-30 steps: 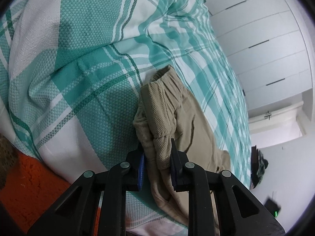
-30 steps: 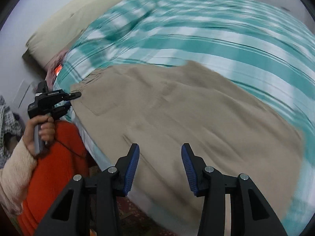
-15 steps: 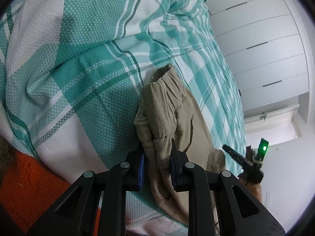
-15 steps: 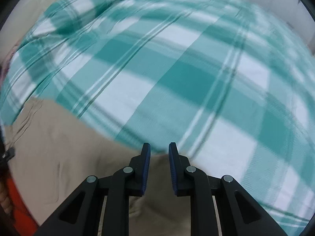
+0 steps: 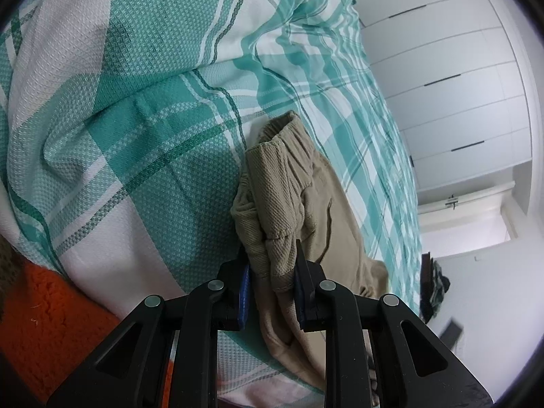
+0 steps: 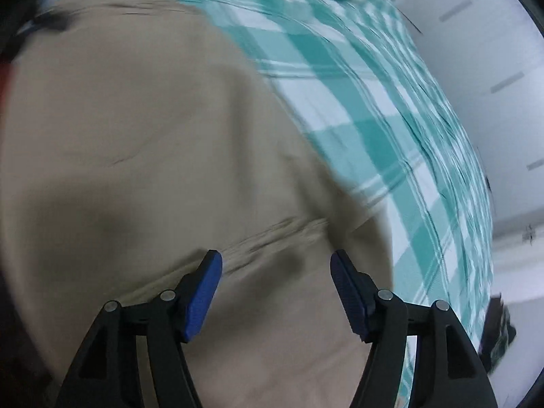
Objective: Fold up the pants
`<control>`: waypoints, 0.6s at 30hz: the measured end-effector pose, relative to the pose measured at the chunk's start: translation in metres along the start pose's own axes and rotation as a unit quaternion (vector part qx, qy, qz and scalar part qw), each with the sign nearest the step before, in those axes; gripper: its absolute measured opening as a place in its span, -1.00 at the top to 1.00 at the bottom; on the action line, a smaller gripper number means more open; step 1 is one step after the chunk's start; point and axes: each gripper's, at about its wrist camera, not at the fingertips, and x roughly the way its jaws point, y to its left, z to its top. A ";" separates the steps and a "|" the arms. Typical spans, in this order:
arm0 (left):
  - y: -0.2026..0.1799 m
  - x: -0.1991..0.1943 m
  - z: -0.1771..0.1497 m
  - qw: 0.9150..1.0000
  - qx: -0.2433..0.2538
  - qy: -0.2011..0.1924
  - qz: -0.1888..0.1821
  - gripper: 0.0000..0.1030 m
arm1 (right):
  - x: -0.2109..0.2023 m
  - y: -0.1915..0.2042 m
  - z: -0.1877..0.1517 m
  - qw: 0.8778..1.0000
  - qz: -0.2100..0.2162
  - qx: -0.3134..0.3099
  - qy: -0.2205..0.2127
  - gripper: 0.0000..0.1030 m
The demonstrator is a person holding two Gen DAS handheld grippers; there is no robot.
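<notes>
The tan pants lie on a bed with a teal and white plaid cover. My left gripper is shut on a bunched fold of the pants near the waistband, at the bed's edge. In the right wrist view the pants fill most of the blurred frame. My right gripper is open and empty, close above the tan cloth by a stitched seam.
White wardrobe doors stand beyond the bed. An orange fuzzy sleeve is at the lower left of the left wrist view. Dark clothing hangs by the far wall.
My right gripper has opened and swung back over the tan pants. It no longer shows in the left wrist view. My left gripper holds the same fold, nearly still.
</notes>
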 end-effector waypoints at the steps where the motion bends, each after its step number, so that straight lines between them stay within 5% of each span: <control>1: 0.000 0.000 0.000 1.000 0.000 0.000 0.000 0.61 | -0.006 0.007 -0.005 1.000 0.006 -0.004 -0.003 -0.28; 5: 0.000 0.000 0.000 1.000 0.003 0.000 0.003 0.61 | -0.035 0.039 -0.024 0.999 -0.015 -0.016 -0.024 -0.28; 9: -0.002 0.001 -0.001 1.000 0.005 -0.001 0.009 0.61 | -0.079 0.051 -0.053 0.994 0.093 0.020 -0.057 -0.31; 12: -0.005 0.002 -0.002 1.000 0.007 -0.006 0.010 0.62 | -0.101 0.054 -0.086 0.990 0.107 0.054 -0.079 -0.33; 18: -0.034 -0.012 -0.008 0.997 0.065 -0.035 0.011 0.69 | -0.110 0.015 -0.169 0.960 0.095 0.246 -0.096 -0.33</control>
